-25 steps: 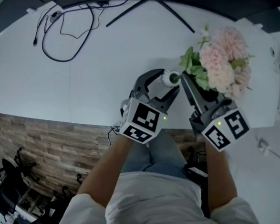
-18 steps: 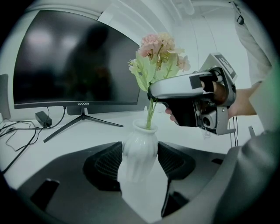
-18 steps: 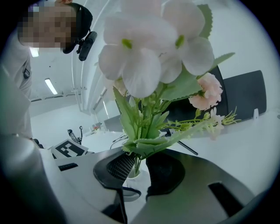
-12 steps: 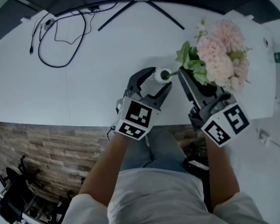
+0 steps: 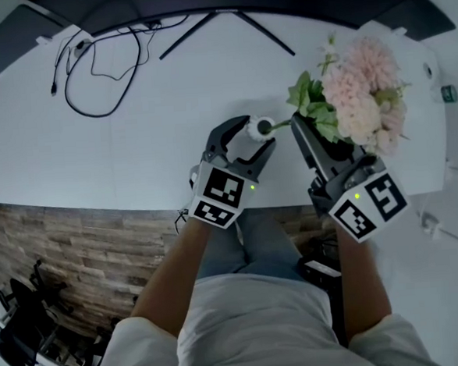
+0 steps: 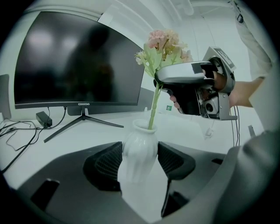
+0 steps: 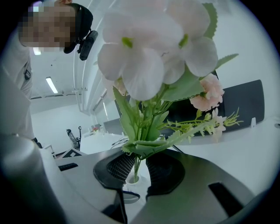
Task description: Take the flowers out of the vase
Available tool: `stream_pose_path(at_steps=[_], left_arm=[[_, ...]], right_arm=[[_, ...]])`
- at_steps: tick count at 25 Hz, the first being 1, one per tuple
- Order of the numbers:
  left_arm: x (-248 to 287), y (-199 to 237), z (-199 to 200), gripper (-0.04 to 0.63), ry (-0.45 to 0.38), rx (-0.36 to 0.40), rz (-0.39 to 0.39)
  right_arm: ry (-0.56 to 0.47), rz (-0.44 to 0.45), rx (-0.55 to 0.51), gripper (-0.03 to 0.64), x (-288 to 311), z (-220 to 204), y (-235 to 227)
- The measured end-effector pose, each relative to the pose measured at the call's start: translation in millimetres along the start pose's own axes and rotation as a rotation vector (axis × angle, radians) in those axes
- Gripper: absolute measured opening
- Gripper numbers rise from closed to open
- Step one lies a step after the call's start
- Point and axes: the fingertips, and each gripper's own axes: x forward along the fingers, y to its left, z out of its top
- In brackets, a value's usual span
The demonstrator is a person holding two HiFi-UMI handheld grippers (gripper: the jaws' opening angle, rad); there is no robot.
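Both my forearms reach out over the edge of the white tabletop (image 5: 132, 146), side by side. My left tool (image 5: 249, 138) tilts a little downward and is clenched on the white vase (image 6: 140, 151), one ribbed pad pressed to each side of its belly. The vase stands upright near the tabletop's front edge.

Just right of the vase, my right tool (image 7: 138, 168) angles in toward its mouth, jaws nearly together and grasping the flowers (image 5: 359, 91) by their bunched green stalks, just under the leaves. The pink and white blooms spread above and to the right of the vase. A single green stem (image 6: 154, 107) slants from that grip down into the vase's neck. Behind the vase stands a dark monitor (image 6: 74, 61).
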Motion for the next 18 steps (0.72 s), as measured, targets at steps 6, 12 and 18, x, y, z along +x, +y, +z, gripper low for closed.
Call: stream_pose_path(at_steps=[6,12,18], left_arm=[[1,-2,1,0.258,0.008,0.004,0.000],[0,1,-1,0.256,0.014,0.004,0.001],[-1,4,-5,0.256,0.022,0.000,0.000]], right_arm=[[-0.018,-0.005,-0.007,0.098,-7,11,0],[-0.031,-0.015,-0.009,0.098,-11,20,0],[-0.039,-0.023,-0.016,0.097,-13,26,4]])
